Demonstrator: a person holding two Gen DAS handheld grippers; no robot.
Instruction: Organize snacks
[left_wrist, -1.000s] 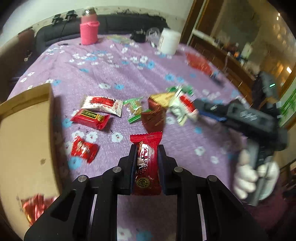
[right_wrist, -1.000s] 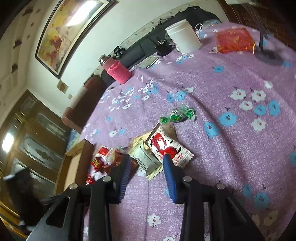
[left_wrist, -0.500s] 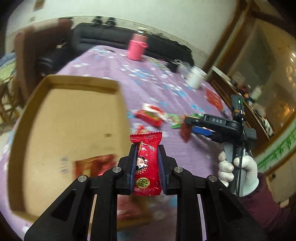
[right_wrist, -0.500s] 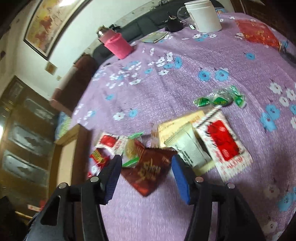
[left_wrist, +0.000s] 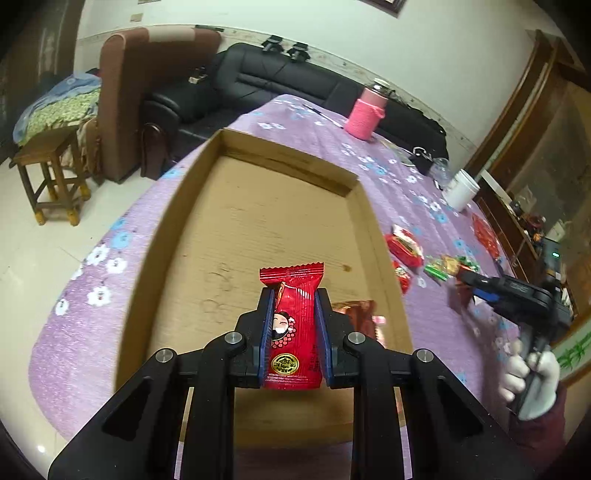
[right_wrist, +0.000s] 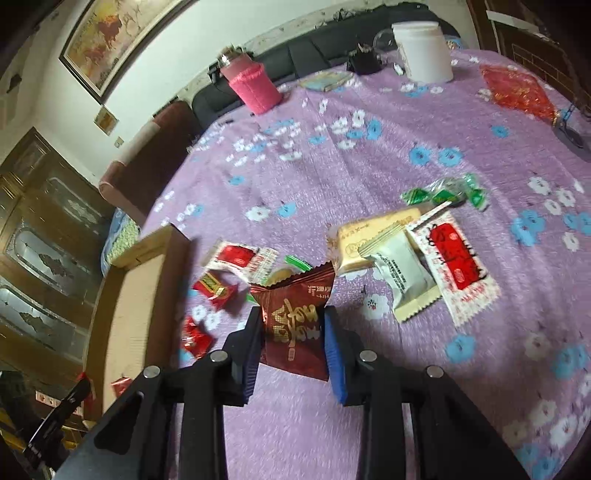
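My left gripper (left_wrist: 293, 295) is shut on a red snack packet (left_wrist: 293, 325) with a cartoon face and holds it above the shallow cardboard box (left_wrist: 258, 221). A shiny reddish packet (left_wrist: 356, 312) lies in the box just right of my fingers. My right gripper (right_wrist: 291, 317) is shut on a dark red packet (right_wrist: 295, 325) with gold lettering, held above the purple flowered tablecloth (right_wrist: 332, 166). Several loose snacks lie beyond it: a white-and-red sachet (right_wrist: 452, 262), a white packet (right_wrist: 402, 273), a yellow packet (right_wrist: 369, 236), green candies (right_wrist: 443, 192) and small red packets (right_wrist: 216, 290).
The cardboard box (right_wrist: 129, 295) stands at the left in the right wrist view. A pink-sleeved bottle (right_wrist: 255, 85), a white tub (right_wrist: 424, 51) and a red foil bag (right_wrist: 517, 90) stand at the table's far side. A sofa (left_wrist: 295, 81) and a wooden stool (left_wrist: 51, 173) lie beyond the table.
My left gripper has carried the red packet from over the tablecloth to above the box. My right gripper has moved left to the dark red packet, closed on it and lifted it.
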